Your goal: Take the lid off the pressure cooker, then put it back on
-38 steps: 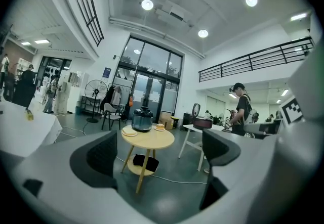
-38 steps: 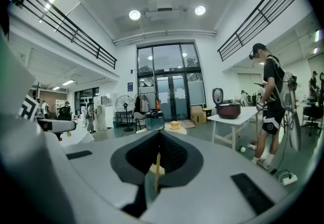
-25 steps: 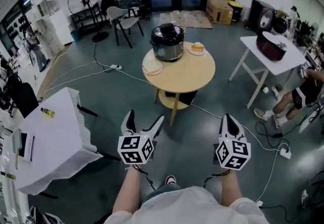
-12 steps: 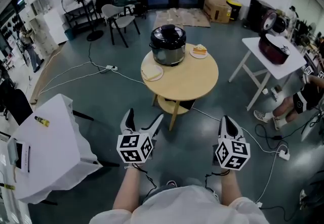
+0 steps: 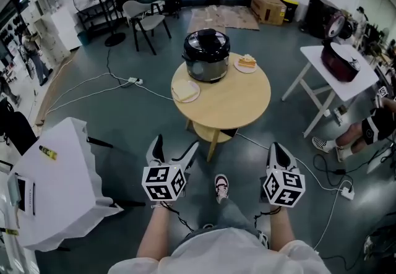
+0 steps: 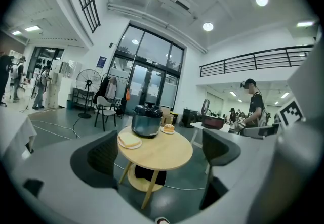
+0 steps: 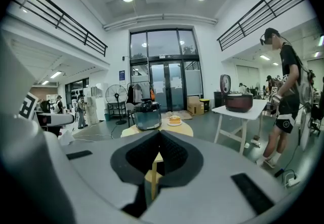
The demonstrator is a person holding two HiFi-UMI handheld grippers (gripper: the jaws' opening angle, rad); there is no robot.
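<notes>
The pressure cooker (image 5: 206, 56) stands at the far side of a round wooden table (image 5: 230, 102), silver-bodied, with its black lid (image 5: 206, 38) on. It also shows as the cooker (image 6: 147, 121) in the left gripper view and the cooker (image 7: 148, 116) in the right gripper view. Both grippers hang low in front of me, well short of the table. My left gripper (image 5: 177, 144) is open and empty, with the table between its pads (image 6: 104, 154). My right gripper (image 5: 277, 146) is shut on nothing, and its jaws meet in the right gripper view.
A plate of toast (image 5: 187, 89) lies at the table's left and a plate with a small cake (image 5: 247, 62) sits beside the cooker. A white table (image 5: 59, 180) stands at my left. A folding table with a red cooker (image 5: 337, 56) stands at the right, a seated person (image 5: 365, 127) by it. Cables (image 5: 111, 87) cross the floor.
The view has drawn a little closer to the round table, and my shoe has stepped forward between the grippers. Both grippers keep their pose and state.
</notes>
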